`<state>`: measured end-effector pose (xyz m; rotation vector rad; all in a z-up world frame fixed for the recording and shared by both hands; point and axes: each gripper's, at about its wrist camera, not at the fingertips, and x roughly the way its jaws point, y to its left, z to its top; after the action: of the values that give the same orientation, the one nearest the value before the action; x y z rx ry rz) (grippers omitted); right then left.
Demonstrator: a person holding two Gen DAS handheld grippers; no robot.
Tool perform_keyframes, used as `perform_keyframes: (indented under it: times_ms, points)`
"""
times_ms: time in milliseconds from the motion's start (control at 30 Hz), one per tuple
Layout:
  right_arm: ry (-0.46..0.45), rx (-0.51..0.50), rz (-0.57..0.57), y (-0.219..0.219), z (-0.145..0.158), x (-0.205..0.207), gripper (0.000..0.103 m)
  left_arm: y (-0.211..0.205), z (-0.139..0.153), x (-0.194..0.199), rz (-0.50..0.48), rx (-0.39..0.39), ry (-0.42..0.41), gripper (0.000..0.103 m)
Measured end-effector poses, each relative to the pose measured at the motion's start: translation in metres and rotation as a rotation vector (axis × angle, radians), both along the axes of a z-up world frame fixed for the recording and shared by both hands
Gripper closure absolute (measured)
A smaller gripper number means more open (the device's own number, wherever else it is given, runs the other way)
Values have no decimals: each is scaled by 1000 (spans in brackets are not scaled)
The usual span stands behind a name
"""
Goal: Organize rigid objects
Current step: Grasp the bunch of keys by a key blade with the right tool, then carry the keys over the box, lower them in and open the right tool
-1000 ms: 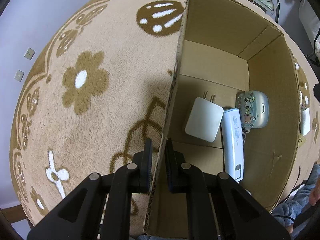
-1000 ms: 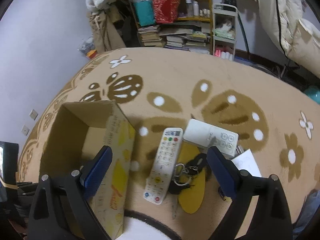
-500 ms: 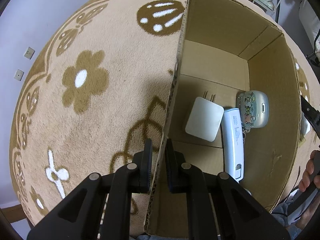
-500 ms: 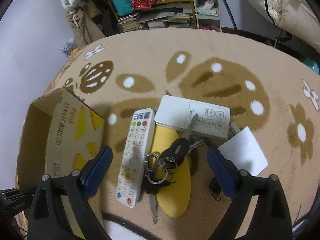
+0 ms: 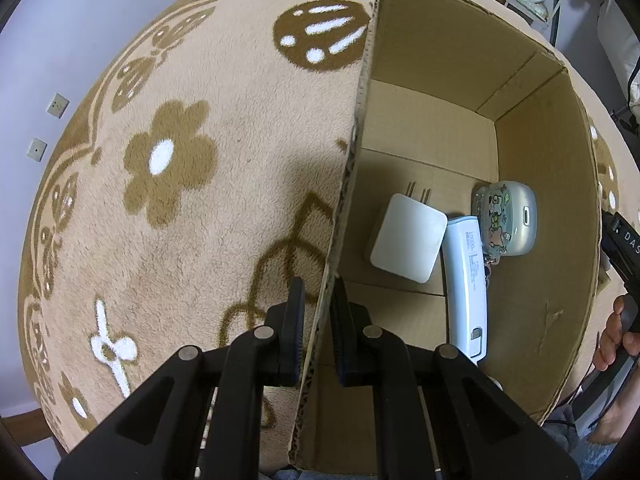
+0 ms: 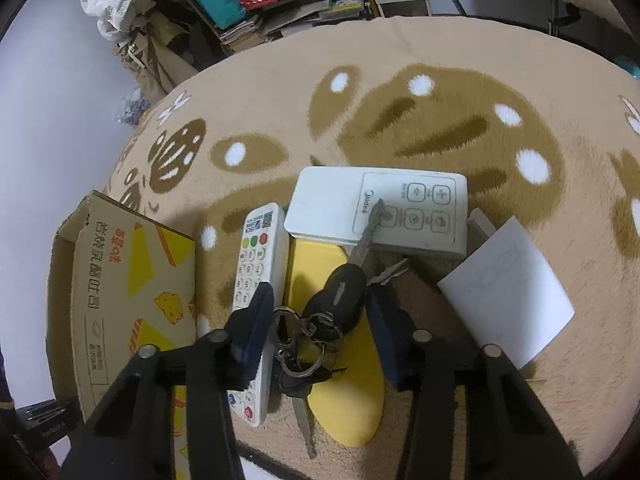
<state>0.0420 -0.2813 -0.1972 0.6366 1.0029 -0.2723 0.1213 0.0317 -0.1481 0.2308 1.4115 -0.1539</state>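
The left gripper point(image 5: 316, 312) is pinched on the near wall of the cardboard box point(image 5: 536, 184), one finger outside and one inside. The right gripper point(image 6: 320, 320) has its jaws closing around a key bunch point(image 6: 320, 320), which lies between the pads but is not yet pressed. The keys rest on a yellow insole-shaped pad point(image 6: 344, 360) on the carpet point(image 6: 440, 80). Just left of them lies a white TV remote point(image 6: 256, 304) with red, green and yellow buttons; beyond sits a white remote point(image 6: 376, 212) marked "Midea", a key blade resting on it. A white card point(image 6: 508, 288) lies to the right.

Only the left wrist view looks into the box: a white plug adapter point(image 5: 408, 248), a pale blue power bank point(image 5: 466, 284) with small print that cannot be read, and an earbud case point(image 5: 506, 220) with cartoon stickers. The right wrist view shows the box's outside, printed with orange Chinese characters and cheese pictures.
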Motion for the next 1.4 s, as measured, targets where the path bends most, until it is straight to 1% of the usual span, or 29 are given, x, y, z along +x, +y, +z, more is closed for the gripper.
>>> perform_keyframes:
  times_ms: [33,67,167,300,333,367,400,433,500,567,700,1067,1167,1267,1400]
  points:
    - [-3,2,5,0,0,1,58,0,0,0,0,-1,0,92]
    - [-2,3,7,0,0,2,61,0,0,0,0,0,0,92]
    - [9,-11,-3,0,-2,5,62,0,0,0,-3,4,-2,92]
    - [39,-86,-14,4,-2,10,62,0,0,0,-5,7,-2,91]
    - [53,-114,-29,4,-3,10,66,0,0,0,-5,7,-2,91]
    - [63,-139,-43,4,-3,9,79,0,0,0,-2,6,-2,92]
    - [68,-153,-51,4,-3,8,84,0,0,0,0,5,-1,92]
    - [64,-146,-52,4,-2,7,86,0,0,0,1,6,-1,92]
    - [65,-110,-47,2,-1,6,96,-1,0,0,0,10,-2,92]
    - [64,-107,-43,3,1,4,96,-1,0,0,0,13,-3,92]
    - [26,-81,-30,5,11,0,96,-1,0,-1,6,5,-1,91]
    - [-147,-120,30,28,80,0,96,-1,0,-1,0,3,0,92]
    - [-205,-142,50,38,101,-2,96,-1,0,-1,0,3,0,92]
    - [-283,-134,49,46,122,-7,96,-1,0,-1,2,1,2,92]
    - [-382,-134,86,64,147,-10,96,-1,0,-1,-9,7,-1,92]
